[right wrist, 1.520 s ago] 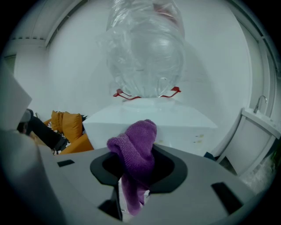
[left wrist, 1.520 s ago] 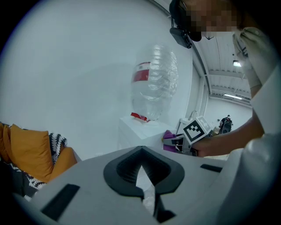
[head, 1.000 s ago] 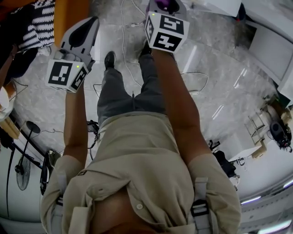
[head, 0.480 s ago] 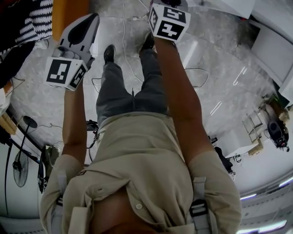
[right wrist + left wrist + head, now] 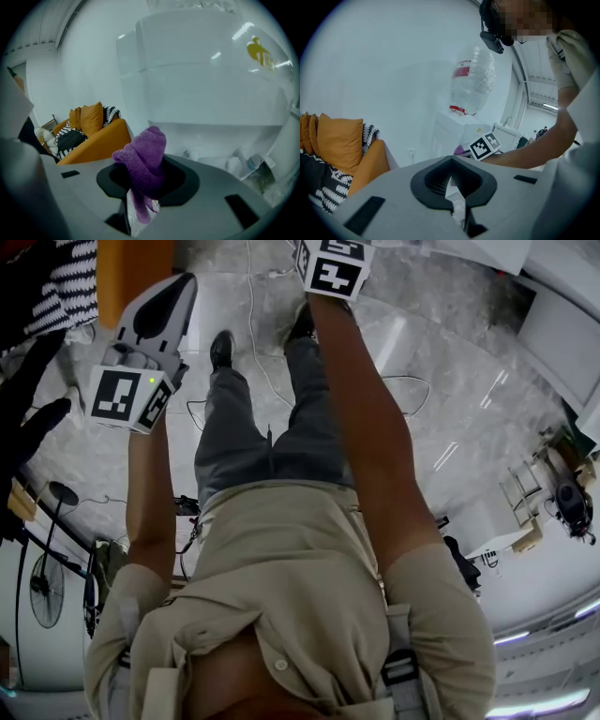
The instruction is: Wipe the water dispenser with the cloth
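The right gripper (image 5: pixel 146 183) has its jaws closed on a bunched purple cloth (image 5: pixel 147 150), which stands up from between them with a loose end hanging below. Just beyond the cloth rises the white front of the water dispenser (image 5: pixel 201 70), close to the jaws; whether the cloth touches it cannot be told. Its taps (image 5: pixel 236 161) sit in the recess to the right, and a yellow logo (image 5: pixel 260 51) marks the upper panel.

The left gripper (image 5: pixel 452 185) is held back, well apart from the dispenser, jaws together with nothing between them. Past it, the right gripper's marker cube (image 5: pixel 485 145) shows in front of the dispenser, which carries a clear bottle (image 5: pixel 473 84) on top.

To the left stands an orange sofa (image 5: pixel 370 164) with an orange cushion (image 5: pixel 337 140) and a black-and-white patterned throw (image 5: pixel 321 199), against a pale wall.

From the head view the person stands on a grey marbled floor (image 5: pixel 441 399) crossed by thin cables (image 5: pixel 251 324).
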A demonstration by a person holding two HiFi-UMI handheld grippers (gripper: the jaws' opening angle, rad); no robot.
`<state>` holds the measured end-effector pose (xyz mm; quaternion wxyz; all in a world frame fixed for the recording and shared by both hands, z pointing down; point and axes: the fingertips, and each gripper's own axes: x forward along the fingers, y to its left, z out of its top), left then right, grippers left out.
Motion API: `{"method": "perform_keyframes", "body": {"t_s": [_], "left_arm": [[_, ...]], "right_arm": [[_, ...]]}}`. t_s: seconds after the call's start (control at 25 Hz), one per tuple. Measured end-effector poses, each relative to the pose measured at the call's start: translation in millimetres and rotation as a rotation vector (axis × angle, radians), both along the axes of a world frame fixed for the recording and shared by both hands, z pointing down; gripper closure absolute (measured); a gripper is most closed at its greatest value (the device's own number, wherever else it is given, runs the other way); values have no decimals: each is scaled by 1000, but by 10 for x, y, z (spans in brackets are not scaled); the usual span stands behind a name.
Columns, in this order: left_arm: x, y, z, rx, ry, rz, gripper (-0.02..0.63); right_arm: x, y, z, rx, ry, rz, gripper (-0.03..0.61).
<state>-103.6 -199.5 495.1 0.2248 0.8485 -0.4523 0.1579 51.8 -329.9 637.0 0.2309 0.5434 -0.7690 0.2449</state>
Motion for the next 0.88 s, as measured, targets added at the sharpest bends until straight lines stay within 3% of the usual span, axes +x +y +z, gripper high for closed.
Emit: {"method": "perform_keyframes", "body": {"t_s": [0.48,0.76,0.88], "left_arm": [[163,12,369,-24,-13,36,598],[249,-82,420,18,-27,44,598],[241,-133,508,30,-37,44,598]], "right_arm": [[20,13,744,-28,53,-66,445],[95,25,1088,-20,75,-103,440],[236,84,1393,-16,136,-137,439]]}}
